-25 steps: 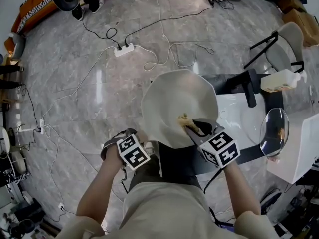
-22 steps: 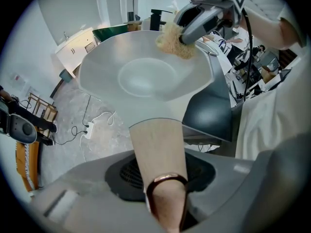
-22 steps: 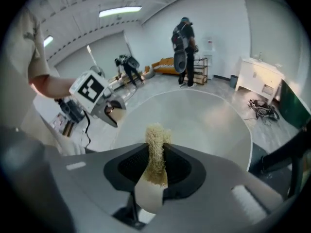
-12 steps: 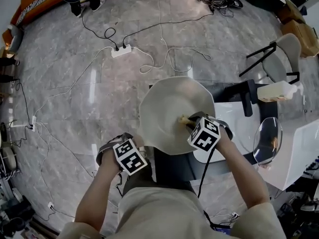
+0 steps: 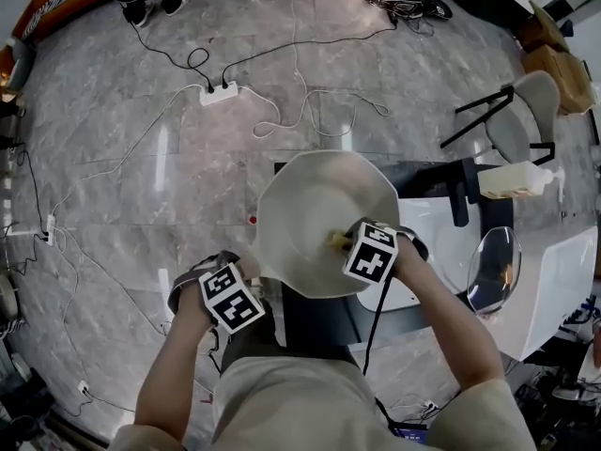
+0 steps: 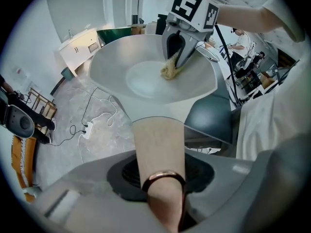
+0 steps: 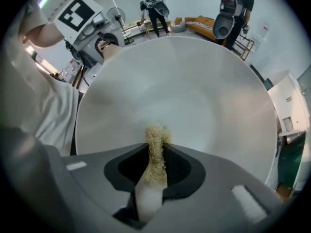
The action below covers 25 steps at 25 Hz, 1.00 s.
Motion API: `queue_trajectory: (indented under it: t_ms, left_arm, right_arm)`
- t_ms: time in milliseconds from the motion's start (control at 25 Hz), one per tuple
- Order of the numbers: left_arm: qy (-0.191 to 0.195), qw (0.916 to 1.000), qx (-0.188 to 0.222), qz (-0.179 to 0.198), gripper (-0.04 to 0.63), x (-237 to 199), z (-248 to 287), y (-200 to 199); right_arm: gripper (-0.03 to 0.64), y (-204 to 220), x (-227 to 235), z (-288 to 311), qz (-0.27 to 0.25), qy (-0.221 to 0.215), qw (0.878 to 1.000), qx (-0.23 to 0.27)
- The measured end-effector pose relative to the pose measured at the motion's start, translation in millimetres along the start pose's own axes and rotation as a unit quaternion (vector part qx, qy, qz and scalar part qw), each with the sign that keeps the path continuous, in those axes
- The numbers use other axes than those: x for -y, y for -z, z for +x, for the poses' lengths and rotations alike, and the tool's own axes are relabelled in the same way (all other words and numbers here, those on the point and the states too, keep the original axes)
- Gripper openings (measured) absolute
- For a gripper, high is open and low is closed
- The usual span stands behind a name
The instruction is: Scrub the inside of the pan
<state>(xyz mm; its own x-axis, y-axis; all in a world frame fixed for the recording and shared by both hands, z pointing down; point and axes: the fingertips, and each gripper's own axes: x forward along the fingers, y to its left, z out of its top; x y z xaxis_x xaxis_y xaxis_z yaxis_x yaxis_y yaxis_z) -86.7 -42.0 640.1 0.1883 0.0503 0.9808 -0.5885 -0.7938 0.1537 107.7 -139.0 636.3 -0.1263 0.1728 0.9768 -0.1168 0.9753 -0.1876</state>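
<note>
Pressing inside the pan (image 5: 310, 205), scrubber (image 7: 155, 136) clenched in right tool (image 7: 155, 153); jaws of left tool (image 6: 161, 171) closing on handle (image 6: 158, 140).

Left gripper (image 6: 160, 186): low at the person's left, jaws closing with the pan handle (image 6: 158, 144) gripped between them | Right gripper (image 7: 153, 171): jaws clamped on a straw-coloured scrubber (image 7: 156, 149) | Both bare forearms (image 5: 451, 318) reach forward.

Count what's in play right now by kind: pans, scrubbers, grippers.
pan: 1
scrubber: 1
grippers: 2, left gripper with jaws closing and the pan's handle between them, right gripper shut on the scrubber
Total: 4
</note>
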Motion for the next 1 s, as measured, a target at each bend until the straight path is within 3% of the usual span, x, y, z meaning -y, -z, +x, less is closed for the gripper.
queue_trajectory:
  t_ms: [240,480,720,880,1000]
  left_arm:
    - [-0.005,0.9999,-0.003,0.016,0.14,-8,0,-1]
    - [-0.005,0.9994,-0.005,0.034,0.14,-10,0,-2]
    - [-0.012,0.9986,-0.002,0.051,0.14,-11,0,-4]
    - [-0.021,0.9969,-0.009,0.076,0.138,-13,1,-4]
    - [-0.025,0.9962,-0.011,0.082,0.138,-14,1,-5]
  right_arm:
    - [0.094,-26,-46,14,0.009,-0.089,0.995,0.033]
    - [0.095,-65,-47,21,0.044,-0.1,0.989,0.1]
    - [0.098,-105,-29,15,0.121,-0.097,0.965,0.213]
    - [0.097,-128,-8,4,0.144,-0.088,0.946,0.278]
    - [0.097,-139,12,-5,0.139,-0.063,0.941,0.302]
